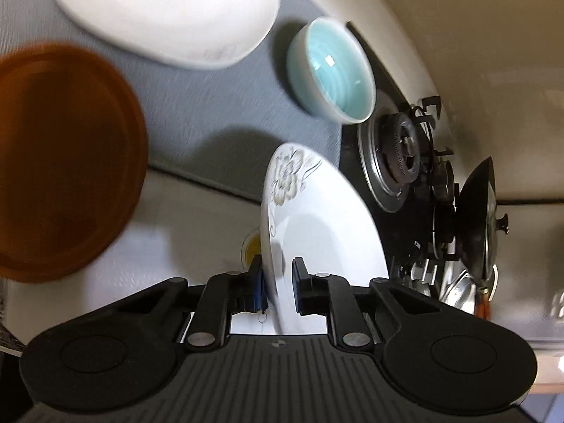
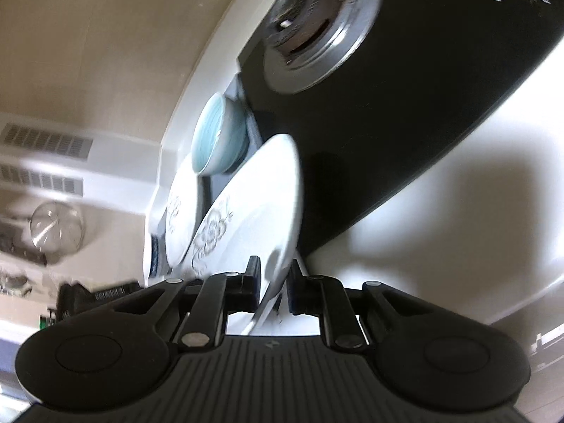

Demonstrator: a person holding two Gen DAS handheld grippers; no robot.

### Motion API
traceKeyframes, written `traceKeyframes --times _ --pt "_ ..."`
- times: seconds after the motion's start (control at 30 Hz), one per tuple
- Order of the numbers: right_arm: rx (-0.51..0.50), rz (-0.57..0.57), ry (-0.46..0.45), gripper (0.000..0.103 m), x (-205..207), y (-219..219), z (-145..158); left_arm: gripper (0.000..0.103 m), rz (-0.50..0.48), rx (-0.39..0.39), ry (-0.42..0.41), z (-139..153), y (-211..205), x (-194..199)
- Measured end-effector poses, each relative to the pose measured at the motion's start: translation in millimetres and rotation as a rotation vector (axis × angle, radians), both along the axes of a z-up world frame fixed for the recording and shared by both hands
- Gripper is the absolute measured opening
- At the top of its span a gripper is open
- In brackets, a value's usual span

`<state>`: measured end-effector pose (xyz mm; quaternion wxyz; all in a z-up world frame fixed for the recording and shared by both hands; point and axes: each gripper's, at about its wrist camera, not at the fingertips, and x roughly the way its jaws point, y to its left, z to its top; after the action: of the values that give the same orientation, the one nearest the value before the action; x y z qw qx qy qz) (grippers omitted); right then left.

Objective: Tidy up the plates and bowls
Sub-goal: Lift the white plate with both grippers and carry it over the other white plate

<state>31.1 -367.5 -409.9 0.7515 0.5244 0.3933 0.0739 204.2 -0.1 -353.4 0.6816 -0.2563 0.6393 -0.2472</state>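
Observation:
My left gripper (image 1: 276,275) is shut on the rim of a white plate with a grey flower pattern (image 1: 317,218) and holds it on edge above the counter. My right gripper (image 2: 273,275) is shut on the rim of a white flowered plate (image 2: 253,211), also tilted on edge. Whether these are one plate or two I cannot tell. A light blue bowl (image 1: 331,70) sits on a grey mat (image 1: 211,112), also in the right wrist view (image 2: 216,141). A brown plate (image 1: 67,158) and a large white plate (image 1: 169,10) lie on the mat. Another white flowered plate (image 2: 181,211) lies behind.
A black gas hob (image 1: 402,155) with burners lies right of the mat, also in the right wrist view (image 2: 317,24). A dark pan with a lid (image 1: 483,222) stands on it. A glass bowl (image 2: 56,229) stands at the far left. A beige wall (image 1: 493,53) is behind.

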Motion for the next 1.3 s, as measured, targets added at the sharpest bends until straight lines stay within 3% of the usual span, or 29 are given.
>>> traceKeyframes --times 0.17,0.63,0.97,1.3 --pt "-0.009 0.038 -0.052 0.019 6 13 20 0.017 -0.037 0.060 -0.118 33 5 -2" --pt "-0.035 0.104 -0.070 0.019 84 93 54 0.017 0.030 0.077 -0.170 61 92 49" --pt "-0.078 0.116 -0.014 0.019 147 162 49 0.017 0.052 0.063 -0.111 37 165 117" --pt "-0.075 0.041 0.049 0.019 163 192 26 0.017 0.010 0.072 -0.044 6 185 159"
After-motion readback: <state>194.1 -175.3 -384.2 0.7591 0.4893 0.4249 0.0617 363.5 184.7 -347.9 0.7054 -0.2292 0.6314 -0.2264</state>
